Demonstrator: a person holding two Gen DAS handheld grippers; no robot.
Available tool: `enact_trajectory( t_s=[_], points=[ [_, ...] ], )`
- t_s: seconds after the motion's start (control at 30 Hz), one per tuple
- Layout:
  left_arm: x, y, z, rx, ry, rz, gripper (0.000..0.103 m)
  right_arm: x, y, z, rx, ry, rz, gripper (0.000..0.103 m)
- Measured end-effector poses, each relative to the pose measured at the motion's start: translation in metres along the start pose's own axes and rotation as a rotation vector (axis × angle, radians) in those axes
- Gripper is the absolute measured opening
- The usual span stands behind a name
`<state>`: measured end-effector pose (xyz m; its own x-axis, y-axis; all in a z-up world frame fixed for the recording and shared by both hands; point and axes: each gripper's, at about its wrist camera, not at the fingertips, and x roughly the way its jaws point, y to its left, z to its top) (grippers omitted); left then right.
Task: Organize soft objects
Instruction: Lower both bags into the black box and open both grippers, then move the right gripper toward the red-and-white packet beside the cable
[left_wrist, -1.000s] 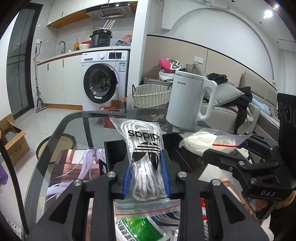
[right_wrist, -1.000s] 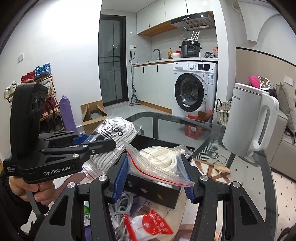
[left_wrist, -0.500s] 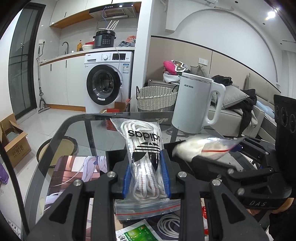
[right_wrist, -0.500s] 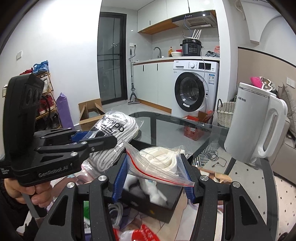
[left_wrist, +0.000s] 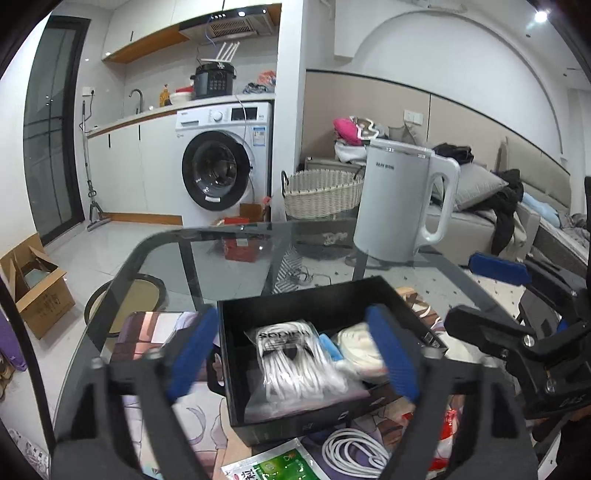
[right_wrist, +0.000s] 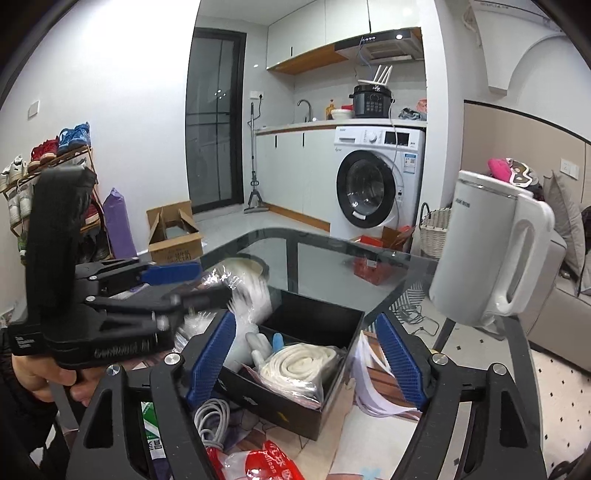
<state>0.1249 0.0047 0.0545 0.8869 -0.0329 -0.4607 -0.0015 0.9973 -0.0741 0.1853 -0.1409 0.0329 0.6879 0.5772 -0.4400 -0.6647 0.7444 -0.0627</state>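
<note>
Two zip bags lie side by side in the black open-topped box (left_wrist: 334, 413) on the glass table (left_wrist: 229, 266): the bag of white laces (left_wrist: 299, 363) with a black printed logo on the left in the left wrist view, and the bag holding a coiled white rope (right_wrist: 299, 363) to its right. In the right wrist view the laces bag shows only as a motion-blurred white shape at the box's far left edge, so whether it has fully settled cannot be told from there. Between the two bags a small blue-and-white item (left_wrist: 330, 349) is visible, too small to identify. The left gripper (left_wrist: 295, 363) hangs above the box with its blue pads spread wide, having just been opening, and nothing is pressed between them; the laces bag lies below the gap. The right gripper (right_wrist: 306, 363) also stands wide apart over the box, its jaws having just been opening, with the rope bag lying loose beneath and touching neither pad. A hand (right_wrist: 40, 376) grips the left tool's handle at the left edge of the right wrist view. In front of the box lie a coiled white cable (left_wrist: 354, 452), a green printed packet (left_wrist: 273, 467) and a red printed bag (right_wrist: 266, 463). A white electric kettle (left_wrist: 402, 203) stands on the table beyond the box, well apart from it.
</note>
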Motion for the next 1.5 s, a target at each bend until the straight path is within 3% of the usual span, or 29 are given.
enact_trajectory(
  t_s=[0.1,0.37,0.83,1.5],
  points=[
    [-0.009,0.001,0.0,-0.004,0.003,-0.012,0.103,-0.011,-0.001,-0.004,0.01,-0.004,-0.008,0.084],
    [-0.033,0.005,-0.012,-0.014,0.013,-0.031,0.103,-0.034,-0.011,-0.025,0.104,0.038,-0.037,0.102],
    [-0.055,0.011,-0.05,0.012,0.066,-0.019,0.103,-0.036,-0.001,-0.066,0.086,0.237,-0.059,0.102],
    [-0.045,0.018,-0.066,0.045,0.164,-0.005,0.103,-0.001,0.016,-0.092,0.057,0.389,-0.023,0.102]
  ],
)
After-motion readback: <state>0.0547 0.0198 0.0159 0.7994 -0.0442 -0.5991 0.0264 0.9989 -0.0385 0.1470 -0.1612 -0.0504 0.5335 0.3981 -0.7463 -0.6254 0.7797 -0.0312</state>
